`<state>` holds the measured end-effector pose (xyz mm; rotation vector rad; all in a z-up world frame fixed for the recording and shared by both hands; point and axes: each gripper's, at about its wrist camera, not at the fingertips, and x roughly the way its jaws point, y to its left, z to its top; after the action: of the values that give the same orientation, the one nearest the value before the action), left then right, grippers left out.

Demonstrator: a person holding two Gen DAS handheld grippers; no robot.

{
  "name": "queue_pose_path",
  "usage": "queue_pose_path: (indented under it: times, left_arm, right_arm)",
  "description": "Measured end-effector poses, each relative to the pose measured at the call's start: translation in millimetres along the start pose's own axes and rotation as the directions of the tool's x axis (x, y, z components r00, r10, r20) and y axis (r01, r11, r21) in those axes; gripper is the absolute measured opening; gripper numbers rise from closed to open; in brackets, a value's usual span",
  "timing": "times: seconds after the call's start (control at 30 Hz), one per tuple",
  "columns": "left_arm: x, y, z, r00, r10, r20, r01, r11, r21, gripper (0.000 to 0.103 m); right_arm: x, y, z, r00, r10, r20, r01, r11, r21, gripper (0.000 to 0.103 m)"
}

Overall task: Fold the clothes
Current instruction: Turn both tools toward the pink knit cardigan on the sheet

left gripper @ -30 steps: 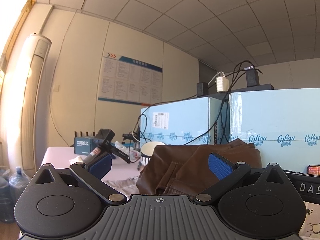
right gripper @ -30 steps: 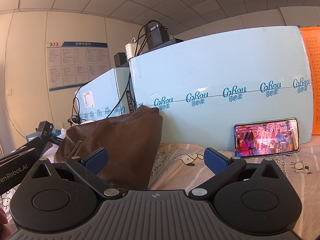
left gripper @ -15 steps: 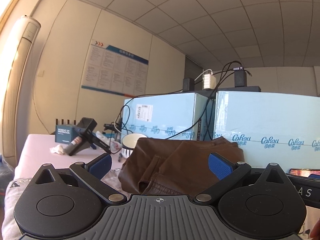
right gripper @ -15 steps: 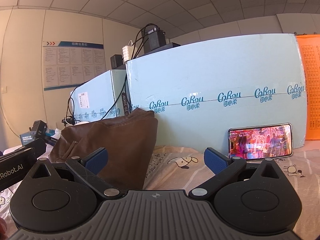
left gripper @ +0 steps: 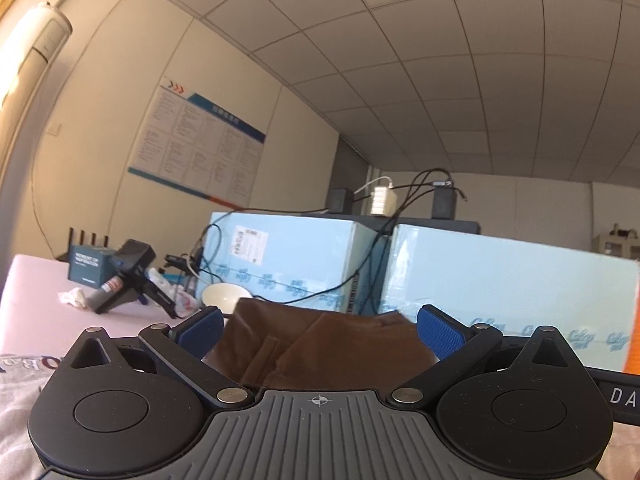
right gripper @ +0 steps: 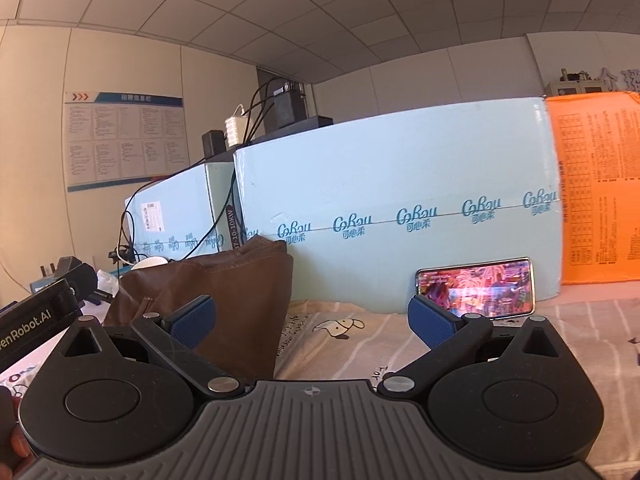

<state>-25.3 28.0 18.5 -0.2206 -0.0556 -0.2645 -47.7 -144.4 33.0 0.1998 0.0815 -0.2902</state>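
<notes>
- Left tool (left gripper: 319,327) has its blue pads set wide apart, nothing between them touching; the brown trousers (left gripper: 320,344) lie just beyond, seen through the gap
- Right tool (right gripper: 311,318) is likewise spread wide and holds nothing
- Brown trousers (right gripper: 216,300) sit in a heap on the cartoon-print sheet (right gripper: 340,344), left of centre, against the pale blue boxes (right gripper: 400,208)
- Phone (right gripper: 476,286) leans on the far box, to the right, screen lit
- White bowl (left gripper: 224,296) stands far left of the heap
</notes>
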Motion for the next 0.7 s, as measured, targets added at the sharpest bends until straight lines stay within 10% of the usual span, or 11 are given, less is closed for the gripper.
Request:
queue_pose_path:
  times: [0.3,0.53,0.7]
  left_arm:
    - [-13.3,-29.4,8.9,0.972,-0.232,-0.035,0.232,0.973,-0.011,0.103]
    - [-15.3,-84.7,11.4,0.908,-0.418,-0.029,0.419,0.907,0.037,0.103]
    - [-11.3,-127.5,8.0,0.838,-0.542,-0.066,0.545,0.837,0.043,0.103]
  right_arm:
    - [-53.8,-23.9,15.6,0.996,-0.082,0.041,0.081,0.996,0.023,0.103]
    - [-99.3,-67.7,21.0,0.965,-0.249,0.085,0.247,0.968,0.035,0.103]
    - [-126.6,-114.8,17.7,0.899,-0.427,0.096,0.423,0.904,0.062,0.103]
